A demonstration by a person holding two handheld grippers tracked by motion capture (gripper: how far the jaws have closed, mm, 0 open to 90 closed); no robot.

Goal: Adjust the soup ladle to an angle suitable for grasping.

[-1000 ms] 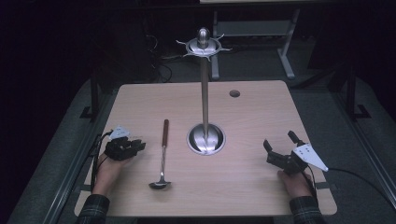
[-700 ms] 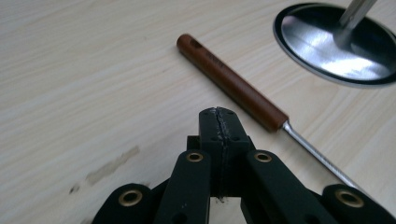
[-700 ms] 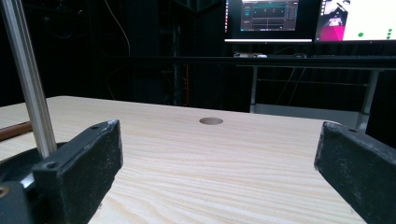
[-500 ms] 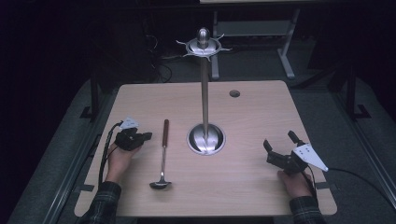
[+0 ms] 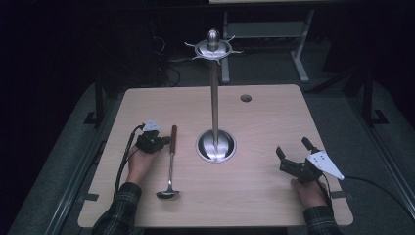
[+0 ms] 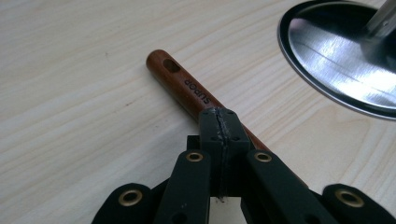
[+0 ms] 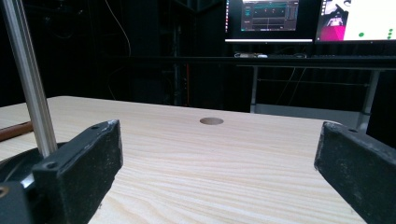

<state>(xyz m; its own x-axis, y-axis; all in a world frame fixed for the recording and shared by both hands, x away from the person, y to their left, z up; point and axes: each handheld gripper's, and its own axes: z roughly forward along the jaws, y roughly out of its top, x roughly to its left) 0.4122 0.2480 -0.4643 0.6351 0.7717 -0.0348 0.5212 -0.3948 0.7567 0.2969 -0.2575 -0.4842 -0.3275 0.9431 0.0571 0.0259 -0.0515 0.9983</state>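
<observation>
Ladle (image 5: 170, 161) flat on the wooden table (image 5: 264, 205), left of the steel stand base (image 5: 216, 145); long axis running near-to-far, bowl end toward the person, brown wooden handle (image 6: 187, 88) pointing away, hanging hole at the far tip. Left gripper (image 5: 164, 141) beside the handle's far end, hand (image 5: 139, 164) resting on the table behind it, forearm in from the bottom edge, plaid sleeve (image 5: 117, 213). In the left gripper view, jaws pressed together, tips over the handle; probably just above or touching, hard to tell. Right gripper (image 5: 293, 152) near the right edge, well apart from the ladle, angled away from the person, jaws spread wide, nothing between them
</observation>
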